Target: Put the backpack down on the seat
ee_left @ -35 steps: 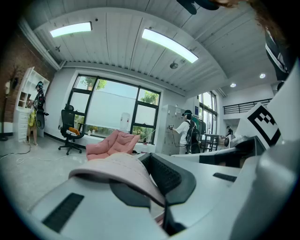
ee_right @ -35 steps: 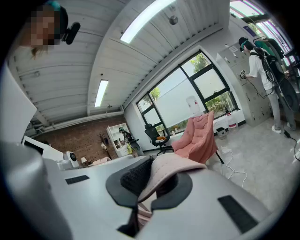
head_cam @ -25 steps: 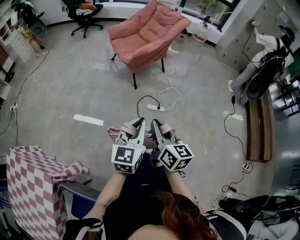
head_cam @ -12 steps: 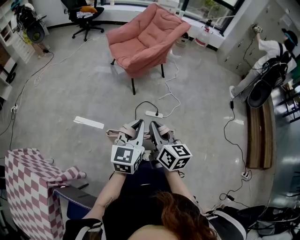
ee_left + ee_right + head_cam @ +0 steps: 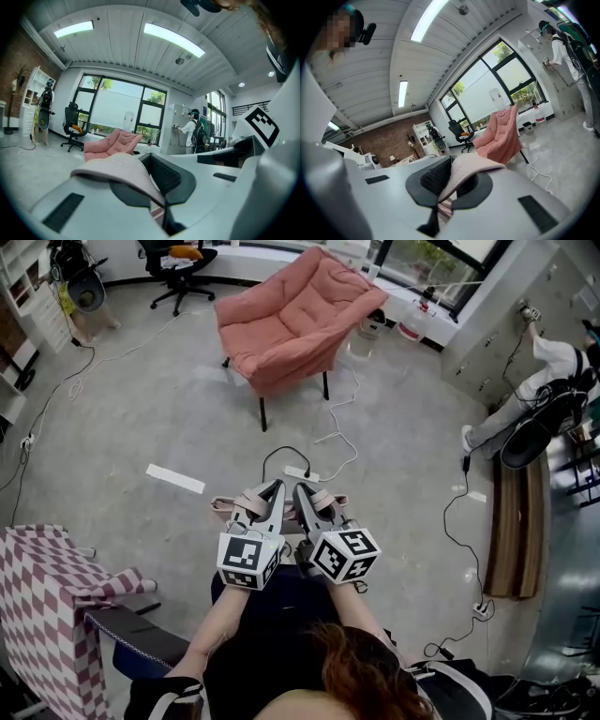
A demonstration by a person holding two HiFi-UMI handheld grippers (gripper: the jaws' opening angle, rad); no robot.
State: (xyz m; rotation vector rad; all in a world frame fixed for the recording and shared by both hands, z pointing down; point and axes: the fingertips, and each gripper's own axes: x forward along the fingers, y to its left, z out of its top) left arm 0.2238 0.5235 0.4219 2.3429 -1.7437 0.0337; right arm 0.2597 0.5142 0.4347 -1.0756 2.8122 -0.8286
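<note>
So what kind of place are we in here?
Probably an open office or lab: wheeled office chair, pink armchair, power strip with loose cables, lockers along one wall.

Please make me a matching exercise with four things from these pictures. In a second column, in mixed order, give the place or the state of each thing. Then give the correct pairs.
Things:
1. pink armchair
2. backpack strap
3. power strip
4. checkered cloth

Place or state:
A. lying flat on the floor
B. at the lower left edge of the head view
C. clamped in the shut jaws of the left gripper
D. standing at the top of the head view, its seat empty

Pairs: 1-D, 2-C, 3-A, 4-B
</note>
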